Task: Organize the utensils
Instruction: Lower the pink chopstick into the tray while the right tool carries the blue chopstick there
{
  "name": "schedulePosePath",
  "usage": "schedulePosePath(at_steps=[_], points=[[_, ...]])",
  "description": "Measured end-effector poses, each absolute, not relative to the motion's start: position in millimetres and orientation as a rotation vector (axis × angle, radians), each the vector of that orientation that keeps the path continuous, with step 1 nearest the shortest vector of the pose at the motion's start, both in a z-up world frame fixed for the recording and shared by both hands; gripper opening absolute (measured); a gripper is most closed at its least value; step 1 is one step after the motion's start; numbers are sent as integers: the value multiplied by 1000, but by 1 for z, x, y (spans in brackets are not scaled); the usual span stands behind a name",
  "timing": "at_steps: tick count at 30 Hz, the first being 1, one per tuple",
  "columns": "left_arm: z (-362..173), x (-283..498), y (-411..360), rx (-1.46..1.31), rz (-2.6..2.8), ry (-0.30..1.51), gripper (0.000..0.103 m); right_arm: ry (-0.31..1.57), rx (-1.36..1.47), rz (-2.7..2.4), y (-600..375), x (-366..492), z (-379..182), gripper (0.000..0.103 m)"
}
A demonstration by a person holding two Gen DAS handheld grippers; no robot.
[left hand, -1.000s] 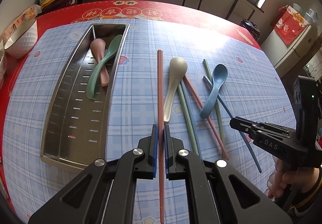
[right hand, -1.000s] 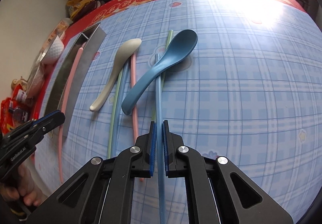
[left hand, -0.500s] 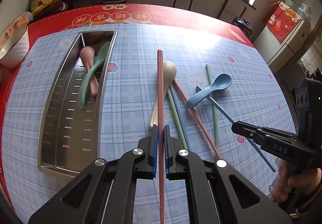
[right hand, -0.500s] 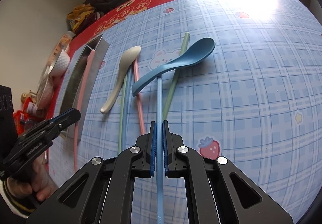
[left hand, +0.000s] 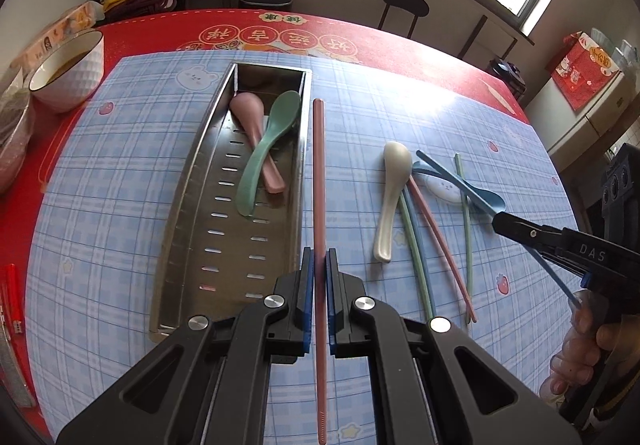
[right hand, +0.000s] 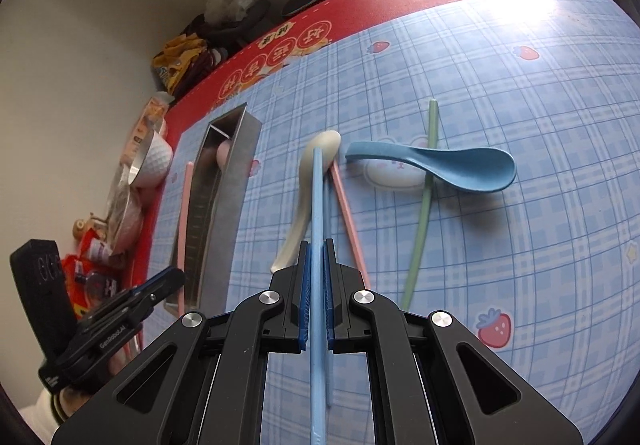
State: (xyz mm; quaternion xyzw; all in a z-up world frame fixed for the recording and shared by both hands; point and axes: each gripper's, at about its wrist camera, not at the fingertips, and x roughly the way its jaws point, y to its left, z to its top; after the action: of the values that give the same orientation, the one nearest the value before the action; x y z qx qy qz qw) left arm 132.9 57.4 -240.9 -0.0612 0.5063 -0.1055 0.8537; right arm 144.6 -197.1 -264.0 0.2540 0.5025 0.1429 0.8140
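Pink chopstick (left hand: 319,181) btm end cut off by frame edge; bowl (left hand: 68,71) contents unclear.

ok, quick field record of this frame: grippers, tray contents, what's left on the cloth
left gripper: shut on pink chopstick
right gripper: shut on blue chopstick
metal tray: holds pink spoon and green spoon, crossed
loose on tablecloth: white spoon, blue spoon, green chopstick, second pink chopstick
bowl: beyond the cloth's left edge

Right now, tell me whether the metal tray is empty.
Not empty. The metal tray holds a pink spoon and a green spoon, crossed at its far end.
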Motion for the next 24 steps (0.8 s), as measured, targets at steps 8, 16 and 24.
schedulePosePath(at_steps=[8, 16, 24], points=[[-240, 166, 88, -127, -208, 1113, 5, 1036, 559, 283, -185, 149, -252, 6], [-258, 214, 97, -77, -149, 1169, 5, 1043, 585, 234, -183, 141, -266, 6], [-276, 232, 88, 45, -93, 1201, 6, 1037, 634, 183, -199, 133, -274, 6]])
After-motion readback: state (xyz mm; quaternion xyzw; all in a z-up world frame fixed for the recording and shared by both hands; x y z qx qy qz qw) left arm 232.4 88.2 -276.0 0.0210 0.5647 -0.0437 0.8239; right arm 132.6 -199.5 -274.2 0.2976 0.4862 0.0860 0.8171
